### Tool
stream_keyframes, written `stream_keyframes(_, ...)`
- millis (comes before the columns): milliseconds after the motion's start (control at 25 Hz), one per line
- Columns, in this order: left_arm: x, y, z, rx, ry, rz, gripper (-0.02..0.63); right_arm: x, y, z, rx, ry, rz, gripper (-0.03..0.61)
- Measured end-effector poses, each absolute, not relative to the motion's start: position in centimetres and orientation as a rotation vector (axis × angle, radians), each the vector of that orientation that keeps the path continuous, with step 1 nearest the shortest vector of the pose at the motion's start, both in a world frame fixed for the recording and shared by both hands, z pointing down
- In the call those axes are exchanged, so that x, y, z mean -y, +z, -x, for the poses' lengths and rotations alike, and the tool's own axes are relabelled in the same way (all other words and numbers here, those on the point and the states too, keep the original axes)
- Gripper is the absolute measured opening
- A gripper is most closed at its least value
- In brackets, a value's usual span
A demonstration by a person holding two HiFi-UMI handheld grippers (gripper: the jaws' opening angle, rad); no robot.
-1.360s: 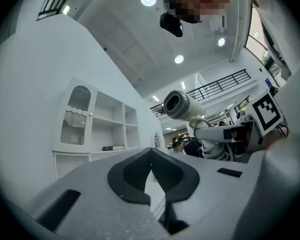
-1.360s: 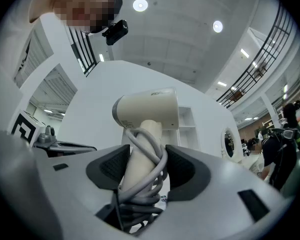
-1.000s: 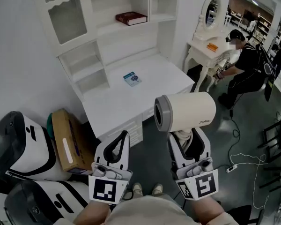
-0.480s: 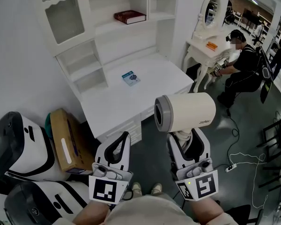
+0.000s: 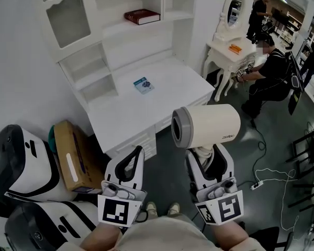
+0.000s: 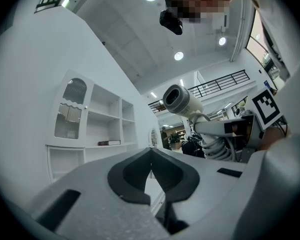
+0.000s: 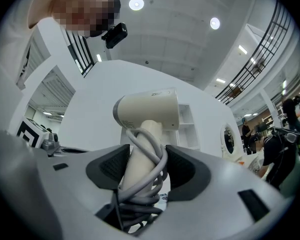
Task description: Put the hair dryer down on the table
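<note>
A cream hair dryer [image 5: 206,125] with a grey rear ring is held upright in the air, its barrel level, in front of the white desk [image 5: 162,111]. My right gripper [image 5: 210,155] is shut on its handle [image 7: 140,154], which has the grey cord wound around it. The pads press the handle from both sides in the right gripper view. My left gripper [image 5: 137,153] hangs beside it, shut and empty, with its jaw tips [image 6: 151,156] meeting. The dryer [image 6: 180,99] also shows from the left gripper view, up and to the right.
A small blue booklet [image 5: 143,84] lies on the desk; a red book [image 5: 142,16] is on the shelf above. A cardboard box [image 5: 69,158] and white robot shells [image 5: 21,163] stand at left. At right are a vanity table [image 5: 227,54], a seated person [image 5: 272,77] and a floor cable [image 5: 267,177].
Both grippers and the dryer keep their places in the head view. The desk and shelves have slid slightly left and up, and a second person shows at the far back.
</note>
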State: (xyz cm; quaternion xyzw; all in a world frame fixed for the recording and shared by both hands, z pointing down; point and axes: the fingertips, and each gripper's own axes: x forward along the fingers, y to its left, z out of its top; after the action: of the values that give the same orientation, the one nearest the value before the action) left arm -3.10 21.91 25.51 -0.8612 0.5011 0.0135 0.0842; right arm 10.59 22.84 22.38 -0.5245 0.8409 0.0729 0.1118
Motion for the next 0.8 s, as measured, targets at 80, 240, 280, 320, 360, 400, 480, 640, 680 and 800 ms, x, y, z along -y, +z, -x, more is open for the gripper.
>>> stream_keyframes(80, -21.9, 25.5, 2.9, -1.492, 0.037, 2.572, 0.012, -22.9, 22.4, -10.9, -2.463, 0.212, 1.55, 0.229)
stream_keyframes(240, -22.0, 25.5, 2.2, -1.481, 0.032, 2.576, 0.012, -23.1, 22.4, -11.6, -2.446, 0.213, 1.568, 0.229)
stream_keyframes(280, -22.1, 25.5, 2.0, -1.478, 0.031, 2.576, 0.012, -23.1, 22.4, -11.8, -2.447, 0.205, 1.566, 0.23)
stream_keyframes(320, -22.1, 25.6, 1.8, -1.478, 0.03, 2.577, 0.012, -23.2, 22.4, -12.0, -2.448, 0.198, 1.564, 0.229)
stream_keyframes(360, -22.1, 25.6, 1.6, -1.478, 0.029, 2.577, 0.012, -23.2, 22.5, -12.2, -2.45, 0.196, 1.562, 0.229)
stream_keyframes(400, -22.2, 25.7, 1.5, -1.478, 0.026, 2.577, 0.012, -23.2, 22.5, -12.4, -2.452, 0.195, 1.561, 0.229)
stream_keyframes(480, -22.3, 25.8, 1.0, -1.475, 0.02, 2.576, 0.012, -23.3, 22.6, -12.8, -2.455, 0.196, 1.559, 0.229)
stream_keyframes(640, -22.4, 25.7, 0.0, -1.484, 0.009, 2.57, 0.012, -23.5, 22.5, -13.9, -2.463, 0.2, 1.548, 0.229)
stream_keyframes(680, -22.4, 25.7, -0.3, -1.489, 0.008, 2.567, 0.012, -23.5, 22.4, -14.1, -2.465, 0.202, 1.546, 0.229)
stream_keyframes(800, -22.5, 25.5, -1.0, -1.508, 0.012, 2.558, 0.012, -23.6, 22.2, -15.0, -2.472, 0.203, 1.533, 0.229)
